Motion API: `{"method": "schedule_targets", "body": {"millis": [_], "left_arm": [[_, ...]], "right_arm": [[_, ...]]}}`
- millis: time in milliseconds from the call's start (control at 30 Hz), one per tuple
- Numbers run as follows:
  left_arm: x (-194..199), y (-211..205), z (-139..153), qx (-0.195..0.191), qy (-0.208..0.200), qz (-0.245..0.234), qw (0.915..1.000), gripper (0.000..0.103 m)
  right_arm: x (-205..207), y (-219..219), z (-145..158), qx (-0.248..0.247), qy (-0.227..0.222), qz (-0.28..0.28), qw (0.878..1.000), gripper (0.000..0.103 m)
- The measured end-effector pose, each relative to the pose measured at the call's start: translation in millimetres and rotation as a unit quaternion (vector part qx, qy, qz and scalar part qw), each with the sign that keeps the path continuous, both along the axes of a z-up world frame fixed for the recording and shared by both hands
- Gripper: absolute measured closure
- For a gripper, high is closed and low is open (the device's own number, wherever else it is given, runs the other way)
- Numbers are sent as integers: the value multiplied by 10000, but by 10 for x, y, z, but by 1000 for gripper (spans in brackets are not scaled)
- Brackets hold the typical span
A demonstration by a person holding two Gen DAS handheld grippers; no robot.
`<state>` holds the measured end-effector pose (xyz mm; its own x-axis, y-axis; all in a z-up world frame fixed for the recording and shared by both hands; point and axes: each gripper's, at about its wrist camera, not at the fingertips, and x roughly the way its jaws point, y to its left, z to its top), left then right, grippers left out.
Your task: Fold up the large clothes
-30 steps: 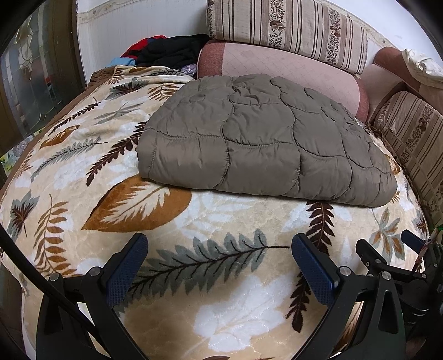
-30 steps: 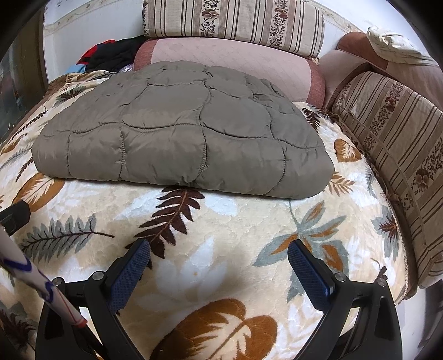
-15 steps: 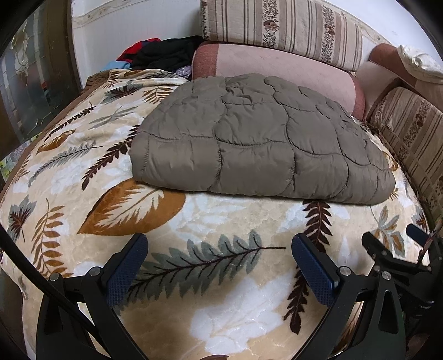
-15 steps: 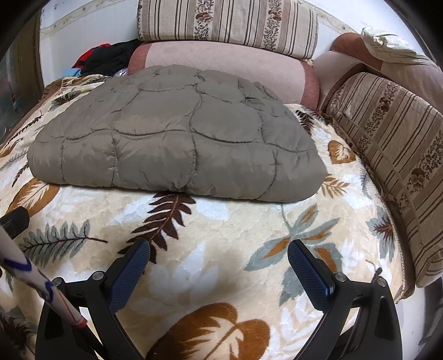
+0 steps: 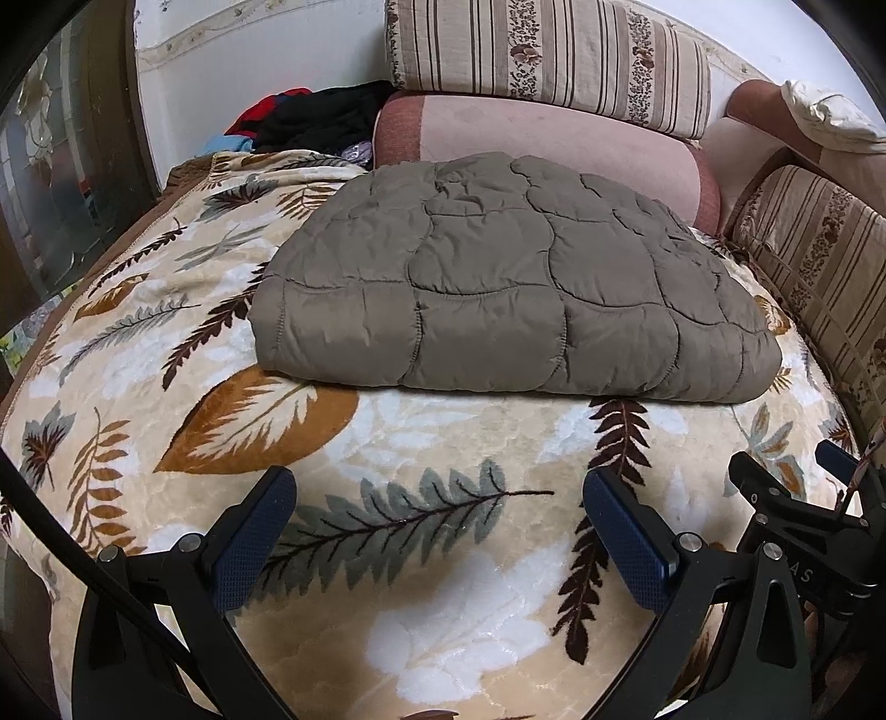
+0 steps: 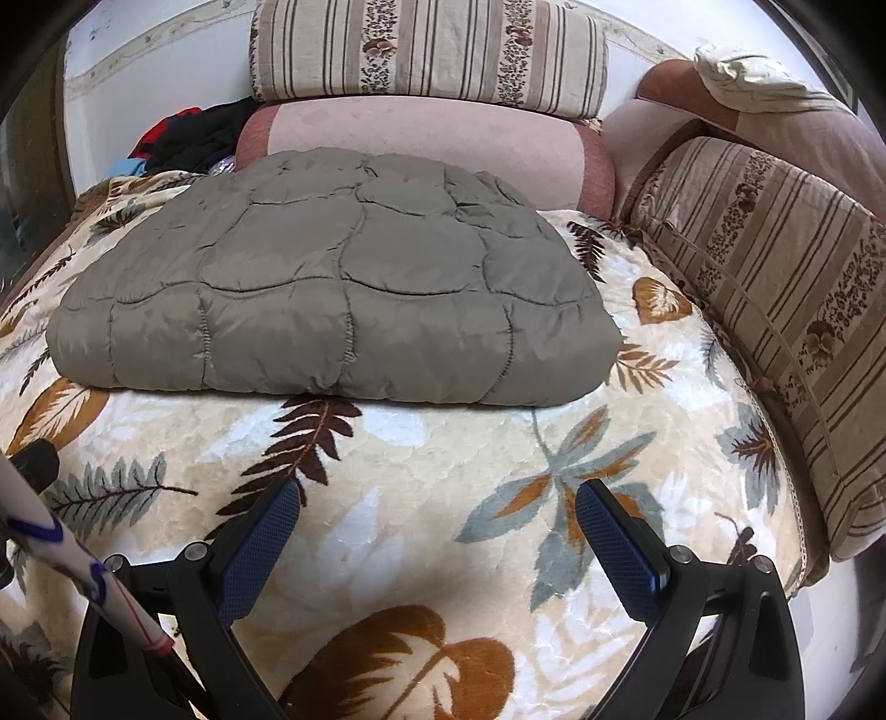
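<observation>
A grey-brown quilted padded garment (image 5: 509, 282) lies folded into a thick rectangle on the leaf-patterned blanket (image 5: 387, 443); it also shows in the right wrist view (image 6: 332, 299). My left gripper (image 5: 440, 498) is open and empty, held over the blanket short of the garment's near edge. My right gripper (image 6: 437, 507) is open and empty, also short of that edge. The right gripper shows at the lower right of the left wrist view (image 5: 786, 493).
Striped cushions (image 6: 426, 50) and a pink bolster (image 6: 432, 144) stand behind the garment. More striped cushions (image 6: 775, 288) line the right side. A heap of dark and red clothes (image 5: 315, 119) lies at the back left. A glass door (image 5: 50, 183) stands at the left.
Both grippers have drawn slightly nearer and lower toward the folded garment. The garment has not moved, and both grippers stay open.
</observation>
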<state>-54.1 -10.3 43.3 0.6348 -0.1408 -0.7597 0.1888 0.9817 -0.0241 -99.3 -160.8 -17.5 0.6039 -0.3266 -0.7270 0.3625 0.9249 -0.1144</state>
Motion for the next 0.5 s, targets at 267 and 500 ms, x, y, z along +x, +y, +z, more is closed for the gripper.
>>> {"method": "schedule_targets", "body": {"millis": [267,500], "left_arm": [[-42,6,30,38,-1,36,10000,0],[-13,-18,-21,18,133,8,9999,0]], "right_arm": [[7,76,-23,4,-9,176,9998,1],[22,139,-32,-140,14,262,9996,1]]}}
